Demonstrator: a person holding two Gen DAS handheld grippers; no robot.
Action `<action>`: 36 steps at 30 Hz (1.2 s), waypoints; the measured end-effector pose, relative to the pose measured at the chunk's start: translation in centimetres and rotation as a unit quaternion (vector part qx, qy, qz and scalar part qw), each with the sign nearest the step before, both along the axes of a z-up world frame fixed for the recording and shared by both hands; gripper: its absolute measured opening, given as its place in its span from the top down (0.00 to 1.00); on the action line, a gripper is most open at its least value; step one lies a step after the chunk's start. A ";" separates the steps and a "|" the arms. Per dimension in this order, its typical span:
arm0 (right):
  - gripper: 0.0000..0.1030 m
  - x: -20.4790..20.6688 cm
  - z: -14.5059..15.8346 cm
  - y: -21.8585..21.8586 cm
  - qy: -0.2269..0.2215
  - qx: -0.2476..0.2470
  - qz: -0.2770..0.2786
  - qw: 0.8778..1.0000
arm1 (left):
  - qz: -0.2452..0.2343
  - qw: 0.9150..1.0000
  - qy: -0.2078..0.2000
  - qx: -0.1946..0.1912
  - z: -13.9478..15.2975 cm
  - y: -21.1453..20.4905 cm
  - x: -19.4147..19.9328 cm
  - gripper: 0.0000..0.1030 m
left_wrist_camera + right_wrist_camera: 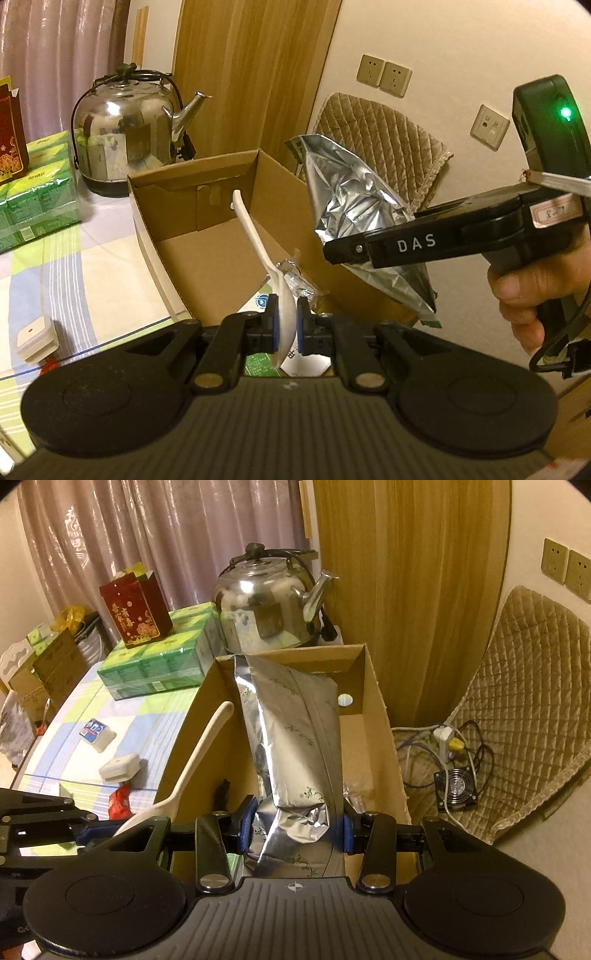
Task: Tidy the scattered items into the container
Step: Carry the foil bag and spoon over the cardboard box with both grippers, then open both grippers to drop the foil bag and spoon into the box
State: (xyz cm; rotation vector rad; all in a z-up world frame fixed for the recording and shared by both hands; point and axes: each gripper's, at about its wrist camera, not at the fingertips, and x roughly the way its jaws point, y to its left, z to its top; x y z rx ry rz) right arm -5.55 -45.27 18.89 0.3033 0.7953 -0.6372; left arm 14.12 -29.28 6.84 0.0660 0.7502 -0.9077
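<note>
Left hand-held gripper tilted down, clamping spoon; right hand-held gripper clamping foil pouch over cardboard box.

A steel kettle stands at the far end of the table, which wears a checked cloth of pale blue, green and cream; beside the kettle lies a stack of green packets, and a red gift bag with gold print stands upright on top of them. Behind hang a pinkish curtain and a golden one; to the right a quilted beige chair stands near wall sockets, with a small fan and tangled cables on the floor beside it.
</note>
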 end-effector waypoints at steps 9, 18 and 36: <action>0.60 0.2 -0.4 -0.9 0.003 0.001 0.001 1.000 | 0.004 1.000 0.006 -0.001 -0.7 -0.8 1.0 0.95; 0.60 0.4 -0.5 -1.5 0.001 0.002 0.001 1.000 | 0.014 1.000 0.005 0.011 -1.6 -0.7 1.2 0.81; 0.60 1.5 -0.8 -1.3 0.002 0.006 0.010 1.000 | 0.022 1.000 -0.006 0.017 -1.3 1.1 0.4 0.80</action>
